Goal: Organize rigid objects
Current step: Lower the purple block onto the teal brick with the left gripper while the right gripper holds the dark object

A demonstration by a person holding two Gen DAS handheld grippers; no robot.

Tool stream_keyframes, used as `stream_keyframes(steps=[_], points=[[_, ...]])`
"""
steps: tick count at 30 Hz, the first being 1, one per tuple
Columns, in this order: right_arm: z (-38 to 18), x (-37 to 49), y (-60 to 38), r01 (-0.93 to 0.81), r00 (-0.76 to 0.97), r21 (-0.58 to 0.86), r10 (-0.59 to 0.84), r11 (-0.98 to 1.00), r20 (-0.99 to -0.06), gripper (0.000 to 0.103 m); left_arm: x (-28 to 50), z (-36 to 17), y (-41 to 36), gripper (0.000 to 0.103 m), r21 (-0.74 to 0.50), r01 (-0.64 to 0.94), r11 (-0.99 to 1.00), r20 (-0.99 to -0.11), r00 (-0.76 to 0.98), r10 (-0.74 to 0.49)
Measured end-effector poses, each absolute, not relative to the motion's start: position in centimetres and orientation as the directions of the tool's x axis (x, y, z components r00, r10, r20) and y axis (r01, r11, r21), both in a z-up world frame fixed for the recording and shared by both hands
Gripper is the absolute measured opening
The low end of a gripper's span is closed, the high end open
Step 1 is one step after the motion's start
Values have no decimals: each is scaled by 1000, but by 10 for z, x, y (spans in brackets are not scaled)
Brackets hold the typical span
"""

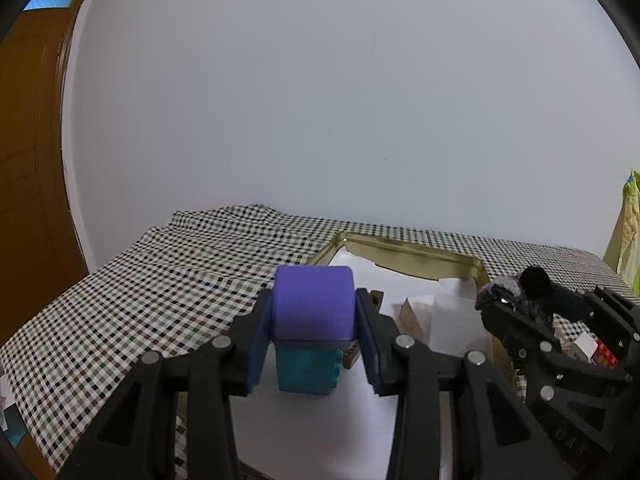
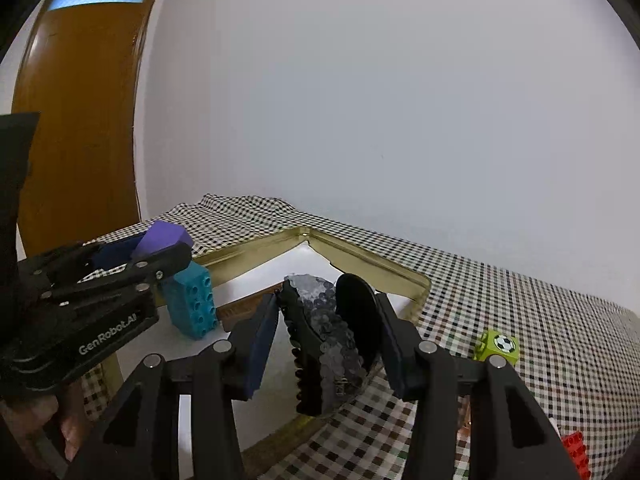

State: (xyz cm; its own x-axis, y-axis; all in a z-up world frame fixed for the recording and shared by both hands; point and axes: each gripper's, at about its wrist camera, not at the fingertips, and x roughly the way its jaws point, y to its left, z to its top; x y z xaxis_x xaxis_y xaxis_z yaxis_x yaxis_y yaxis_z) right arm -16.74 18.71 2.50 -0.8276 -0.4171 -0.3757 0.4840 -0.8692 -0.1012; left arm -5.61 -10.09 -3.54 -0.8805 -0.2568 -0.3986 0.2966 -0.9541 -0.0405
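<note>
My left gripper (image 1: 315,312) is shut on a purple block (image 1: 314,304) and holds it just above a teal studded brick (image 1: 307,372) that stands upright in the gold tray (image 1: 404,248). In the right wrist view the left gripper (image 2: 148,250) holds the purple block (image 2: 162,236) over the teal brick (image 2: 192,304). My right gripper (image 2: 328,320) is shut on a black sequined hair clip (image 2: 324,336) above the gold tray's (image 2: 360,258) right part. The right gripper (image 1: 516,292) also shows at the right of the left wrist view.
The tray has a white liner (image 1: 312,432) and holds a brown wooden piece (image 1: 412,316) and a white block (image 1: 456,320). On the checked tablecloth (image 2: 520,320) lie a green football cube (image 2: 498,346) and a red brick (image 2: 576,450). A brown door (image 2: 76,128) stands at the left.
</note>
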Motion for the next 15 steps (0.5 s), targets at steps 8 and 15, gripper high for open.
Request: stream_keyframes(steps=[8, 15], points=[[26, -169, 178, 508, -812, -114, -430, -854, -393, 51, -62, -37, -108, 39, -43, 287, -957, -435, -867, -241], [28, -182, 167, 550, -765, -66, -471, -832, -440, 51, -74, -41, -113, 39, -19, 266, -964, -488, -844, -223]])
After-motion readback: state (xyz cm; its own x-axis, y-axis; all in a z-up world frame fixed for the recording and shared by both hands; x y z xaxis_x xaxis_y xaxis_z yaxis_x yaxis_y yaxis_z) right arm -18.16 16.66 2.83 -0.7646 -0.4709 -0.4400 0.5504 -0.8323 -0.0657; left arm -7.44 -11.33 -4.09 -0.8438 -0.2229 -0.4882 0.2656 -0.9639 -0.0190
